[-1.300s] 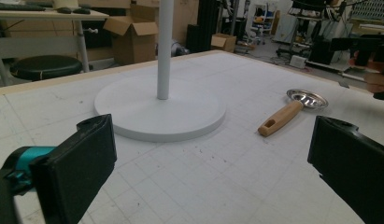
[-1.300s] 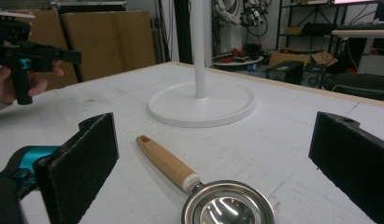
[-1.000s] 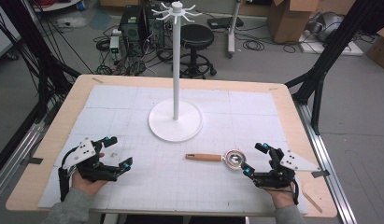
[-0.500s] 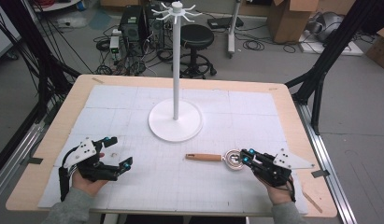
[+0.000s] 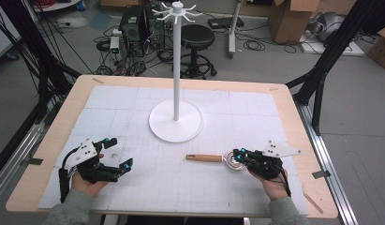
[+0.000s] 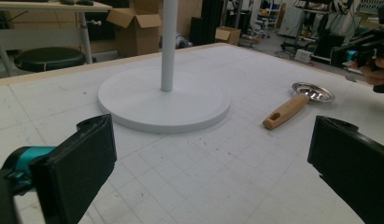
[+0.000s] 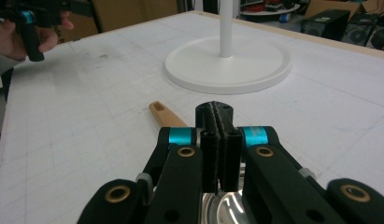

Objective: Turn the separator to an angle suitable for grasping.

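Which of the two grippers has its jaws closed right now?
The right gripper, pads pressed together at the strainer; the left gripper has its jaws wide apart.

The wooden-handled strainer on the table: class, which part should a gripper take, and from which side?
Take the strainer by its metal bowl rim at the right end, coming from the right, where the right gripper already sits shut on it. The thin rim suits closed fingers, and the wooden handle lying flat stays free, pointing left.
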`<state>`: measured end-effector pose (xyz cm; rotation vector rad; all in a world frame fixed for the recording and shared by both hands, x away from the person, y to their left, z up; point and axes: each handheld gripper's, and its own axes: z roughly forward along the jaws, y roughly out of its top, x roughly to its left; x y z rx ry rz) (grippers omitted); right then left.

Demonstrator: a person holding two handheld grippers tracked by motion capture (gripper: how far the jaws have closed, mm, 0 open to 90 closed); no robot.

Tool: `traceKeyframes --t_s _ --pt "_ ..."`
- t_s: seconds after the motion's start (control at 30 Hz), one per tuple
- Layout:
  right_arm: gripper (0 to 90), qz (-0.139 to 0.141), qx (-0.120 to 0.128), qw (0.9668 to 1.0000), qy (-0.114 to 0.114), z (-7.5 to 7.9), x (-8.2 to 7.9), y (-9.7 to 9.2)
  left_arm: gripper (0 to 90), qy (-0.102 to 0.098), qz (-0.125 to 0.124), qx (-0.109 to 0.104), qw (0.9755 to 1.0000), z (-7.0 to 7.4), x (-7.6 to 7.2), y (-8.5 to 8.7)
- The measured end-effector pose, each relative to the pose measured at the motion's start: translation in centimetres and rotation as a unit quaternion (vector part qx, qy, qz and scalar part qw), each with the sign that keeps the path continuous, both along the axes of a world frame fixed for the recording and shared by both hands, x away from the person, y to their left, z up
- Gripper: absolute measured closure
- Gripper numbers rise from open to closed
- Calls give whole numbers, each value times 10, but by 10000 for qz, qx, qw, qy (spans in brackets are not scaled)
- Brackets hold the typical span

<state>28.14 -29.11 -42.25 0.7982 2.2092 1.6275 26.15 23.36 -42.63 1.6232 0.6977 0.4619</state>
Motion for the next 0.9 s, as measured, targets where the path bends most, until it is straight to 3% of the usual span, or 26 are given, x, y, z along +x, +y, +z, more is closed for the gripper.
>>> traceKeyframes --t_s 0.5,0.73,0.9 --pt "898 197 -544 9963 637 -6 34 9 17 91 -6 70 9999 -3 -1 1" --pt "898 347 -933 9916 821 -9 47 17 17 119 -7 81 9999 -3 -1 0" --pt "898 481 -1083 9886 929 -7 52 23 18 136 -11 112 9998 -4 -1 1"
